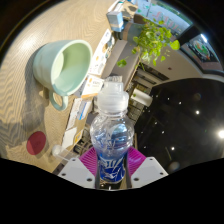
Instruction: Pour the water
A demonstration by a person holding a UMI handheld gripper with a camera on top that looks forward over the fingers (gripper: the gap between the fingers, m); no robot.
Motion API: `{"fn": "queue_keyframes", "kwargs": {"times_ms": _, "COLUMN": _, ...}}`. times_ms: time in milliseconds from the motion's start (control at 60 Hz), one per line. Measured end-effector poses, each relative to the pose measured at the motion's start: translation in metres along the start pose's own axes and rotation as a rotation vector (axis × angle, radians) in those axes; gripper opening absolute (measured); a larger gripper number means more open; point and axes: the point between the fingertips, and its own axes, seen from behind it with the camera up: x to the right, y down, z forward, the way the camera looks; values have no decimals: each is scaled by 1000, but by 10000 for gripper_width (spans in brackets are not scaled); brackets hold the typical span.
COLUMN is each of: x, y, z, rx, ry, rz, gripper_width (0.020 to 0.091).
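Right at the bottom centre of the frame, the gripper (111, 172) is clamped on a clear plastic water bottle (110, 135), its two fingers pressing the bottle's lower body from either side, with a pink pad (92, 158) showing on the left finger's inner face against the plastic. The bottle stands upright between the fingers, its white cap (111, 97) on and near the middle of the frame, a blue label (111, 165) wrapped around the part down by the pads. Water fills much of the clear body.

In the upper left of the frame, a pale green cup (62, 65) is tipped so that its open mouth faces the camera; it sits well apart from the bottle. Lower left, a small pink round object (36, 143) lies on the light tabletop (25, 40). A green leafy plant (153, 40) sits in the upper right, and a dark glossy surface (180, 120) with bright reflections spreads across the right side.
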Motion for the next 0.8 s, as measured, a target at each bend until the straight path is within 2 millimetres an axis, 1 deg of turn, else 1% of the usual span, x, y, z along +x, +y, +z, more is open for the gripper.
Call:
{"fn": "queue_keyframes", "kwargs": {"times_ms": 50, "x": -5, "y": -2, "z": 5, "rx": -16, "ry": 5, "rz": -107, "gripper_width": 349}}
{"fn": "queue_keyframes", "kwargs": {"times_ms": 150, "x": -11, "y": -7, "z": 8, "rx": -23, "ry": 2, "rz": -203, "gripper_width": 350}}
{"fn": "queue_keyframes", "kwargs": {"times_ms": 300, "x": -17, "y": -23, "z": 7, "rx": 11, "ry": -14, "rz": -219, "gripper_width": 349}}
{"fn": "queue_keyframes", "kwargs": {"times_ms": 383, "x": -14, "y": -22, "z": 6, "rx": 20, "ry": -24, "rz": -156, "gripper_width": 349}}
{"fn": "queue_keyframes", "kwargs": {"times_ms": 400, "x": -11, "y": -22, "z": 2, "rx": 16, "ry": -24, "rz": -143, "gripper_width": 349}}
{"fn": "queue_keyframes", "kwargs": {"times_ms": 433, "x": -10, "y": -19, "z": 5, "rx": 25, "ry": -38, "rz": -77, "gripper_width": 349}}
{"fn": "queue_keyframes", "kwargs": {"times_ms": 500, "x": -2, "y": -10, "z": 2, "rx": 23, "ry": -64, "rz": 72, "gripper_width": 350}}
{"fn": "queue_keyframes", "kwargs": {"times_ms": 517, "x": 7, "y": -9, "z": -5, "rx": 12, "ry": -56, "rz": 101, "gripper_width": 349}}
{"fn": "queue_keyframes", "kwargs": {"times_ms": 550, "x": 11, "y": -3, "z": -3, "rx": 32, "ry": -75, "rz": 212, "gripper_width": 350}}
{"fn": "queue_keyframes", "kwargs": {"times_ms": 633, "x": 31, "y": 13, "z": -9, "rx": 60, "ry": -86, "rz": 475, "gripper_width": 351}}
{"fn": "queue_keyframes", "kwargs": {"times_ms": 650, "x": 41, "y": 16, "z": -19, "rx": 44, "ry": -77, "rz": 510, "gripper_width": 353}}
{"fn": "queue_keyframes", "kwargs": {"times_ms": 733, "x": 52, "y": 38, "z": -21, "rx": 78, "ry": -112, "rz": 778, "gripper_width": 351}}
{"fn": "queue_keyframes", "kwargs": {"times_ms": 800, "x": 52, "y": 53, "z": -25, "rx": 96, "ry": -155, "rz": 974, "gripper_width": 351}}
